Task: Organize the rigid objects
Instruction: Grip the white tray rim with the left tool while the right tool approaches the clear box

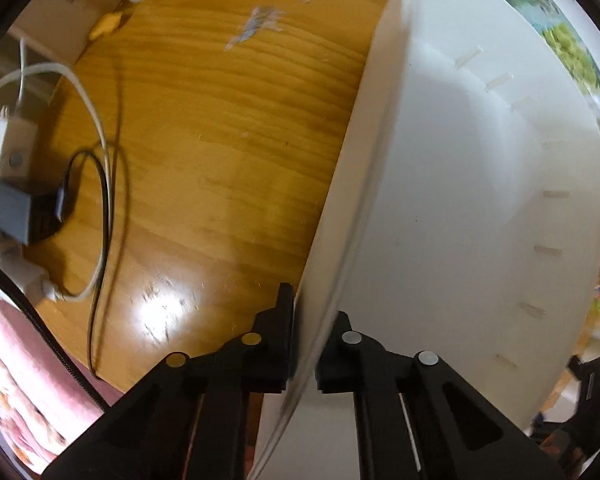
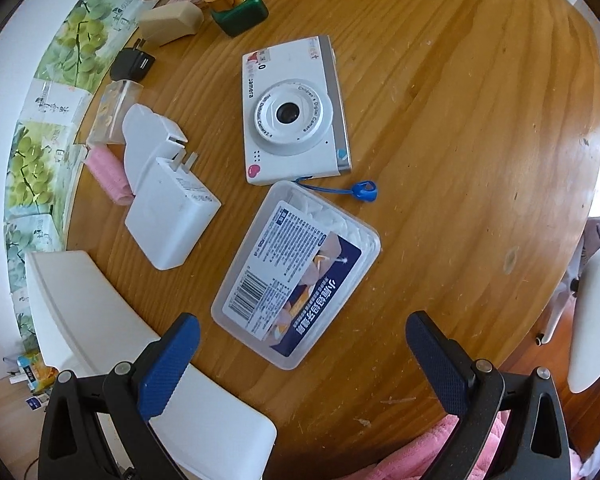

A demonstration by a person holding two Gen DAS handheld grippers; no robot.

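The left gripper (image 1: pixel 304 344) is clamped on the rim of the white bin (image 1: pixel 460 200), at six o'clock. The right gripper (image 2: pixel 300 364) is held spread and empty over the table (image 2: pixel 440 120); at twelve o'clock the white camera (image 2: pixel 294 114), marked "Children's Digital Camera", is seen.

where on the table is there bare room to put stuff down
Bare wood lies right of the toy camera and the clear plastic box, out to the table edge. It is crowded left of them, around the white charger and green jar.
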